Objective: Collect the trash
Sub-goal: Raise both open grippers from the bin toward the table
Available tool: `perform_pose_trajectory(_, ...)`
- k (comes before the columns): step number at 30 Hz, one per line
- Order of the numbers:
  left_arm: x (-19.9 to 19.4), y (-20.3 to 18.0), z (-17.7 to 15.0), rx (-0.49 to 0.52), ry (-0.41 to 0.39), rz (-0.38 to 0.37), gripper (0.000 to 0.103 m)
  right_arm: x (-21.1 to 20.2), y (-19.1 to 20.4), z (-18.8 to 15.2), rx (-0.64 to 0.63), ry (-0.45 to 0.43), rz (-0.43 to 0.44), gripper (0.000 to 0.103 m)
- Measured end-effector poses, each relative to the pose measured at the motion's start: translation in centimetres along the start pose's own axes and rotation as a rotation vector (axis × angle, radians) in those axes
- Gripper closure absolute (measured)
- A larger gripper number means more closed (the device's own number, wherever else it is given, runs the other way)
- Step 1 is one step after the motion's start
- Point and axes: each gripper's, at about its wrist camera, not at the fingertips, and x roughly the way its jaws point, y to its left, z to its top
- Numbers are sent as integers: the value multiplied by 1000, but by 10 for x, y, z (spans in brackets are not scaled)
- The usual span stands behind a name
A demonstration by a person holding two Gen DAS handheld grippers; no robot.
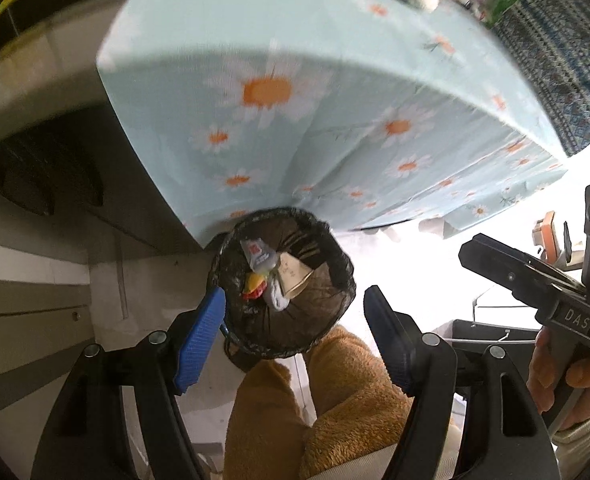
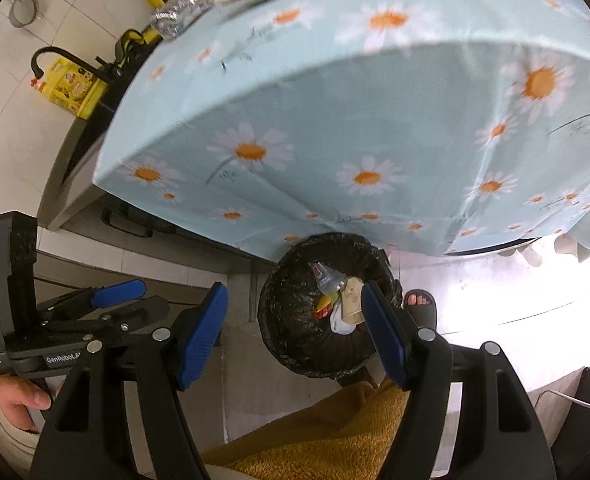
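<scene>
Blue-padded left gripper [image 1: 295, 332] and right gripper [image 2: 295, 332] are hanging released (empty) above the black-lined round bin [image 1: 231, 288]; release further trash dead-centre.

Both of my wrist views are fisheye pictures with dark rounded corners, and straight lines bow strongly toward the edges. Daylight pours in from the right side, washing the floor [image 1: 435, 264] out to pure white in the left wrist view and again low on the right in the other. The daisy tablecloth [image 2: 355, 128] is evenly lit on top but motion-blurred, its flowers smeared. Its hanging front is in soft shade. The black-lined bin [image 2: 295, 320] sits dim yet fairly sharp. The cabinet space [image 1: 43, 176] at far left is deep in shadow.
</scene>
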Motion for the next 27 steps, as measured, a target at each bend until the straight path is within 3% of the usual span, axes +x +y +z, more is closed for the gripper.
perform_pose_trajectory(13,-59,-22,13,45,-138,-15,34,-68,10,17,-32,-160,-7,34)
perform_pose_trajectory(27,-90,-58,85,36,-274,32,33,-98,-3,104,-150,-247,49,34)
